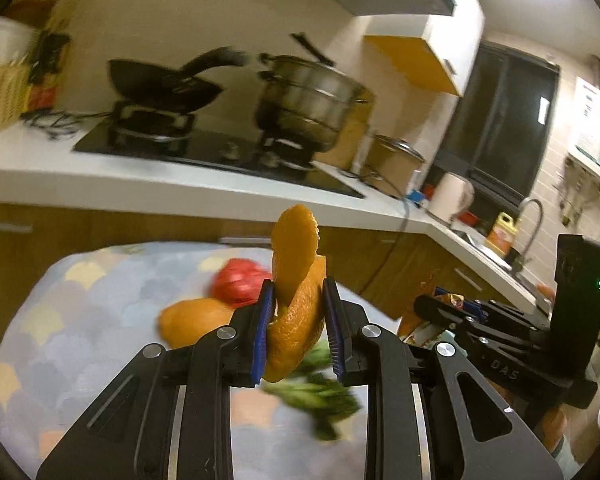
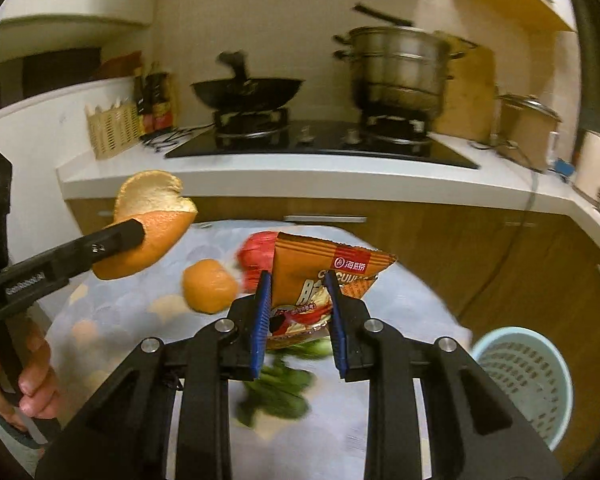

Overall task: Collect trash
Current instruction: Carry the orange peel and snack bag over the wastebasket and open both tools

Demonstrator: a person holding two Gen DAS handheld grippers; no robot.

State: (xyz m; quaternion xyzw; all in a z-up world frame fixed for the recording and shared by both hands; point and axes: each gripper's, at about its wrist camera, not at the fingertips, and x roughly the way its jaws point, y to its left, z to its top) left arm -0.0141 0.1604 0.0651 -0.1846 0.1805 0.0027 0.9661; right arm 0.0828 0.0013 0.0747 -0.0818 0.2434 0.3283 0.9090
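Left gripper clamping a curled orange peel aloft at frame centre; right gripper pinching a snack wrapper. Sitting at lower right of the right wrist view, the blue basket, nearer the right gripper, well apart from the peel.

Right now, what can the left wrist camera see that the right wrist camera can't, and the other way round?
Only the left wrist view shows the sink faucet and dark window. Only the right wrist view shows the light blue basket beside the table and the person's hand. Both show the orange peel in the left hand-held gripper, the snack packet in the right hand-held gripper, the wok and the steel steamer pot.
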